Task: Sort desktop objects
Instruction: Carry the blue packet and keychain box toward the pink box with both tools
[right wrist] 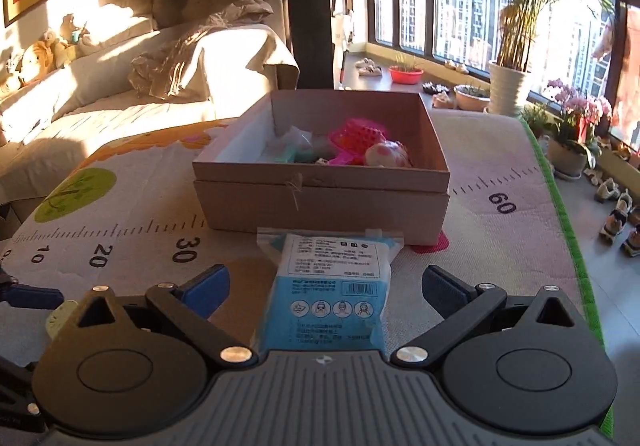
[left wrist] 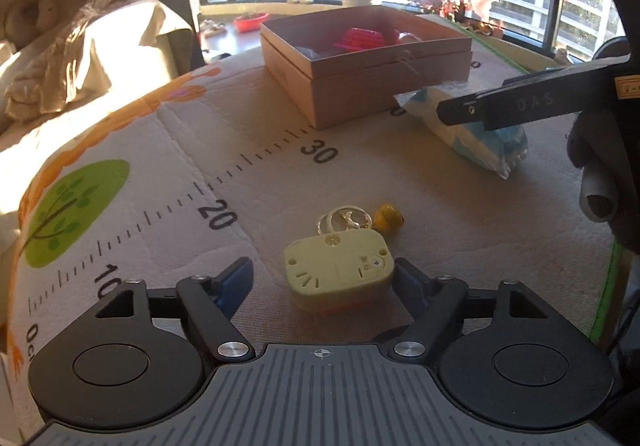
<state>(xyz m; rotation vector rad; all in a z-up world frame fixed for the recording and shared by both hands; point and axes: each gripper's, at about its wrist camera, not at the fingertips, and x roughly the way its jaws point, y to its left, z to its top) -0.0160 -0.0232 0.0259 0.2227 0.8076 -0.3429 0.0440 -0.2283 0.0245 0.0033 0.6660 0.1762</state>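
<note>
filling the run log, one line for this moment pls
left gripper open around yellow keychain | right gripper open over mask pack | box part filled

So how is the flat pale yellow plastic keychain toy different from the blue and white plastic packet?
The pale yellow plastic keychain toy is hard and rounded, while the blue and white plastic packet looks soft and crinkly. The toy carries rings and a small yellow bell; the packet carries printed text and a barcode. The toy lies between the left gripper fingers, the packet between the right gripper fingers. Both lie on the mat, outside the cardboard box.
</note>
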